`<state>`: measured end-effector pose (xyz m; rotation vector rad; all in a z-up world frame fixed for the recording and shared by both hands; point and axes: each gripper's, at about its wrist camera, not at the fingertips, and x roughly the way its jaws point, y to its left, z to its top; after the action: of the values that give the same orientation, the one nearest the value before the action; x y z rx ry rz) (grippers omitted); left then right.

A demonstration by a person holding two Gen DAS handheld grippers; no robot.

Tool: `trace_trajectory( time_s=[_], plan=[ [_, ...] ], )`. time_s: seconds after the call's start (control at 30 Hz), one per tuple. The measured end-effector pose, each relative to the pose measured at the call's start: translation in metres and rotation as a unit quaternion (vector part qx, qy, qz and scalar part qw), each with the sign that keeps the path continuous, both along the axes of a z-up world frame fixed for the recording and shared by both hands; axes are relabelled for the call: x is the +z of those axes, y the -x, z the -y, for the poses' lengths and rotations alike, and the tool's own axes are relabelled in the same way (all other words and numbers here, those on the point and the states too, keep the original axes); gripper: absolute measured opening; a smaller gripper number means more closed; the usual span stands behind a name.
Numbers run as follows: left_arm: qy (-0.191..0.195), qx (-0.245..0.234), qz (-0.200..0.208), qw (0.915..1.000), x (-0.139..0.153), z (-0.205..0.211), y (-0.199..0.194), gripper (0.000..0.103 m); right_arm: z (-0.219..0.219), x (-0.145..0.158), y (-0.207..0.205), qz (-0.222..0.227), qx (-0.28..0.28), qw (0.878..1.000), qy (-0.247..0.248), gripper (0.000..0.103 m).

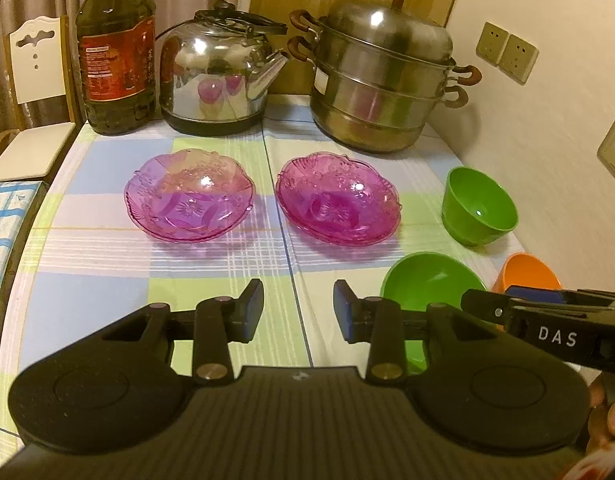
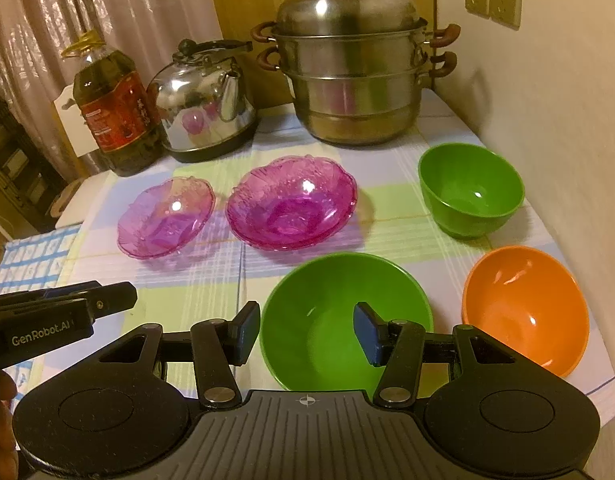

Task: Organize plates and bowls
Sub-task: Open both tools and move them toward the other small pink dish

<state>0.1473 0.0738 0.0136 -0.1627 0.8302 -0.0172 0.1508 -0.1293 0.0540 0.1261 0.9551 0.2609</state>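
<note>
**Both grippers spread above the bowls and plates**

Now we hold our left gripper (image 1: 298, 310) over the checked cloth of the bench (image 1: 107, 256), jaws spread and holding nothing. Our right gripper (image 2: 307, 334) hangs over the large green bowl (image 2: 319, 320), jaws also spread, one finger outside the rim and one above the inside. Its side reads "DAS" in the left wrist view; the left gripper's side reads "GenRobot.AI" in the right wrist view.

We see two purple glass plates (image 1: 189, 196) (image 1: 337, 200) side by side mid-bench, a small green bowl (image 2: 471, 190) near the wall, and an orange bowl (image 2: 525, 308) just beside the large green one. Behind stand an oil bottle (image 1: 117, 60) whose red label is unreadable, a kettle (image 1: 217, 70) and a steamer pot (image 1: 381, 76).
</note>
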Motion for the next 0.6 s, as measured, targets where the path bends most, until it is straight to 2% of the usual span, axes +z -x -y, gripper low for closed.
trace_trajectory(
  time_s=[0.23, 0.6],
  plan=[
    [-0.001, 0.020, 0.000, 0.9998, -0.001, -0.021, -0.001, 0.034, -0.012, -0.001, -0.005, -0.002, 0.008, 1.000, -0.006, 0.052],
    [-0.008, 0.064, -0.007, 0.9979, -0.015, -0.074, -0.015, 0.034, -0.053, -0.015, -0.026, -0.011, 0.029, 0.999, -0.014, 0.052]
  ],
)
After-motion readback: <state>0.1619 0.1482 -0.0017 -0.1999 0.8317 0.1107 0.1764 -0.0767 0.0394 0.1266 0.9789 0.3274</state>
